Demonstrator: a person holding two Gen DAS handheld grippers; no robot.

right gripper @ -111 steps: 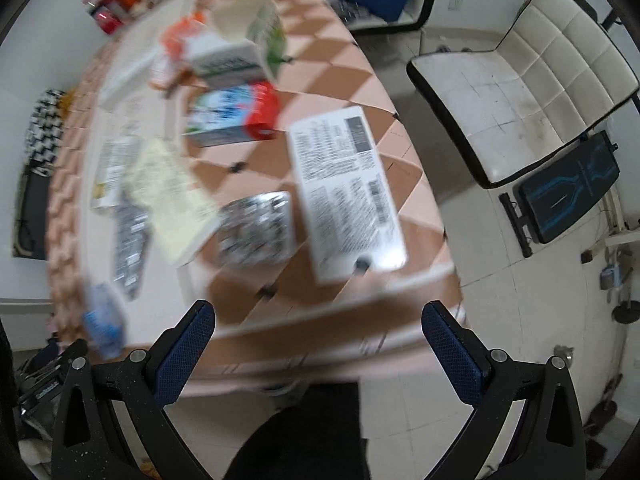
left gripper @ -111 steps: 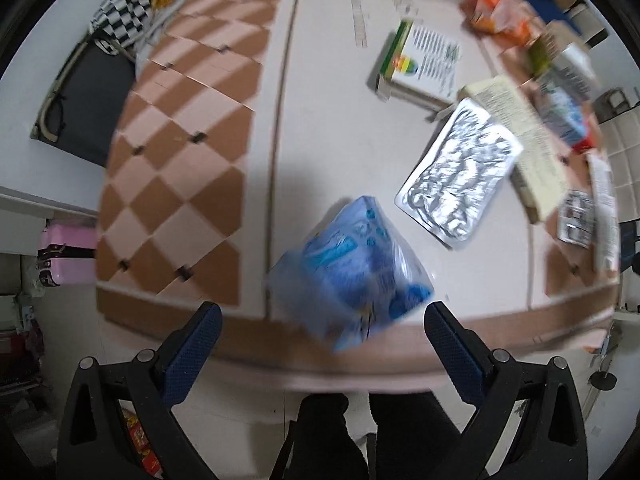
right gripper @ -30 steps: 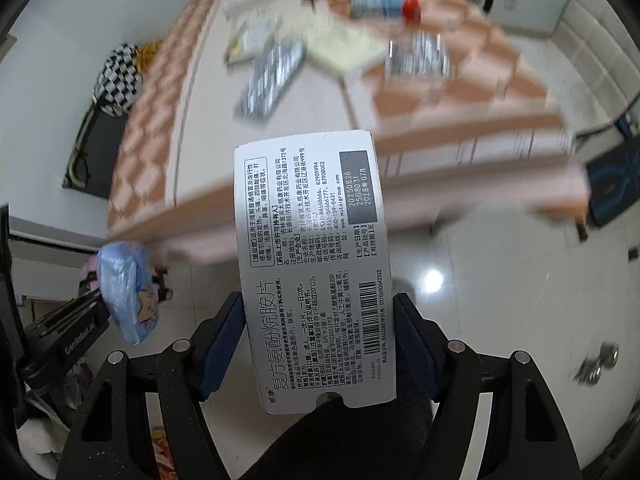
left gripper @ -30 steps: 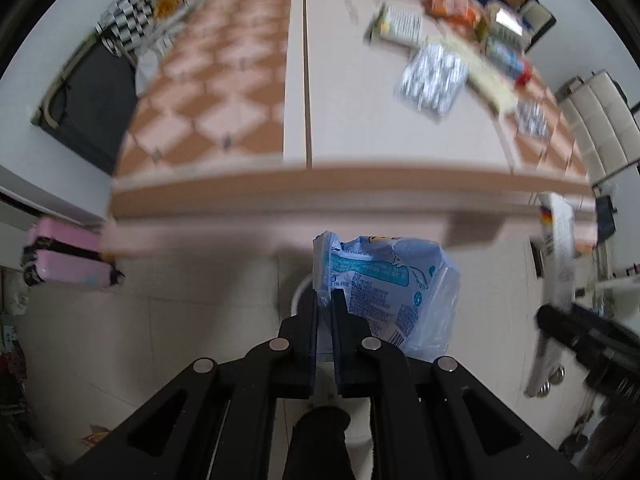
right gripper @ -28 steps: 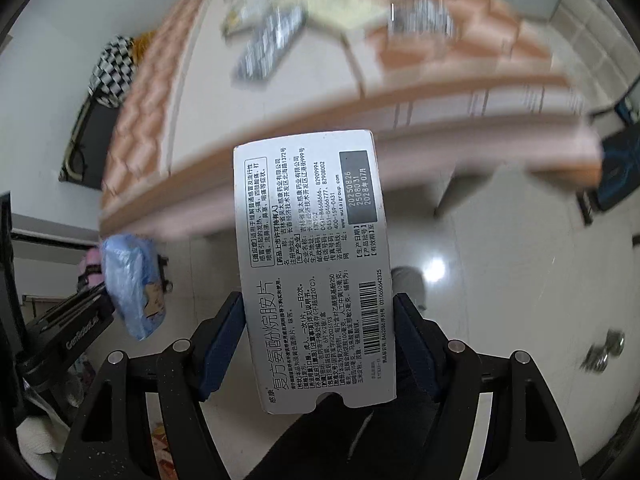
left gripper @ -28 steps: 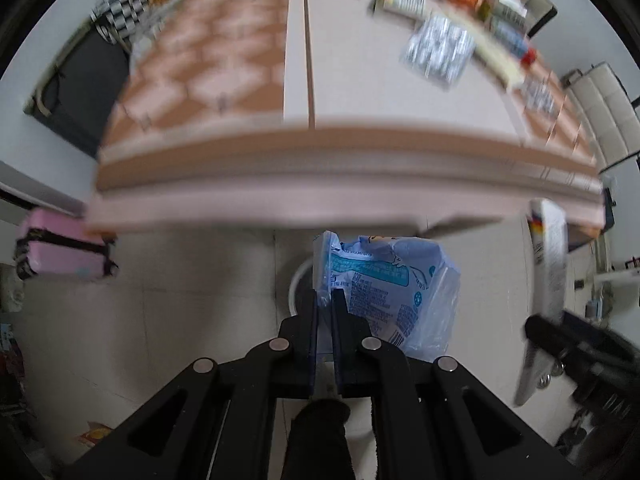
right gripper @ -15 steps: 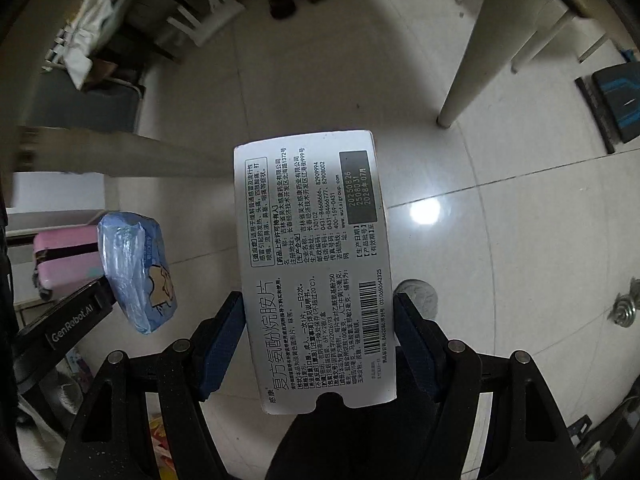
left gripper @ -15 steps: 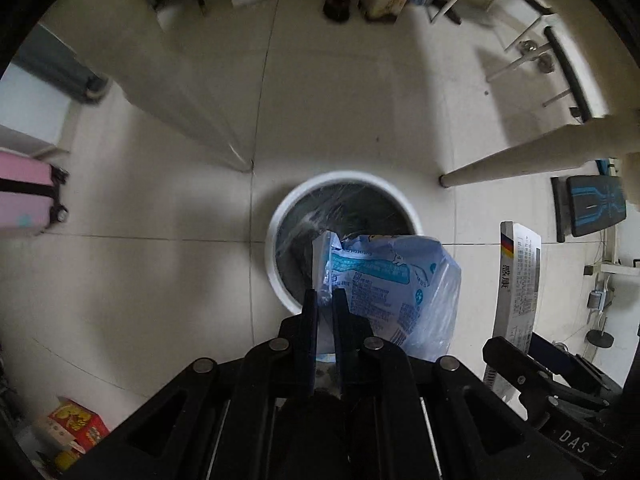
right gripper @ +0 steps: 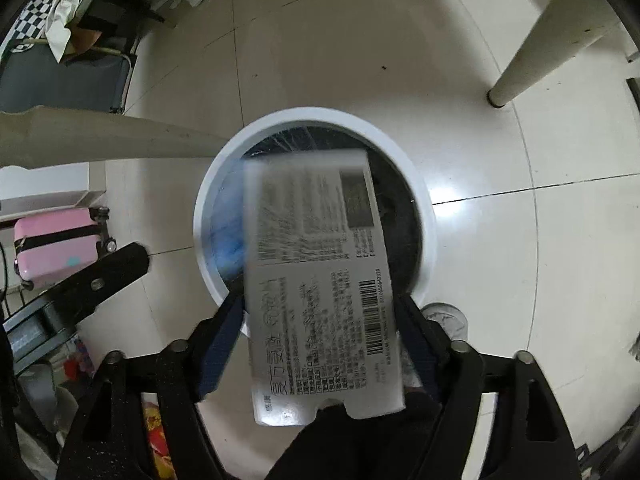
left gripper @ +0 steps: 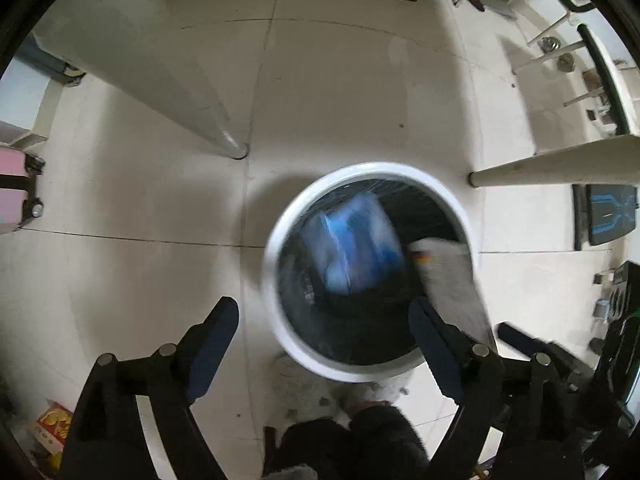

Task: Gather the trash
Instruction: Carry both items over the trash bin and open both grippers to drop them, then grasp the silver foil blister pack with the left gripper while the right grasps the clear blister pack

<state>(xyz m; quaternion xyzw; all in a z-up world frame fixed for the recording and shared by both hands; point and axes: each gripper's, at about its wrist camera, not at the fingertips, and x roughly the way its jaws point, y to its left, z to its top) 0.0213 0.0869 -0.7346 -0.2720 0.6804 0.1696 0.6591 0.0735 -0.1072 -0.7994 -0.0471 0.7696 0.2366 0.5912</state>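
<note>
White trash bin (left gripper: 276, 264) on the tiled floor, directly below both tools. Left gripper (left gripper: 324, 316): jaws wide apart, empty. Blue plastic packet (left gripper: 352, 248) blurred inside the bin mouth. Right gripper (right gripper: 320, 320): box (right gripper: 316, 280) blurred between the jaws; can't tell if clamped or let go. Advice: keep centred over the opening.
</note>
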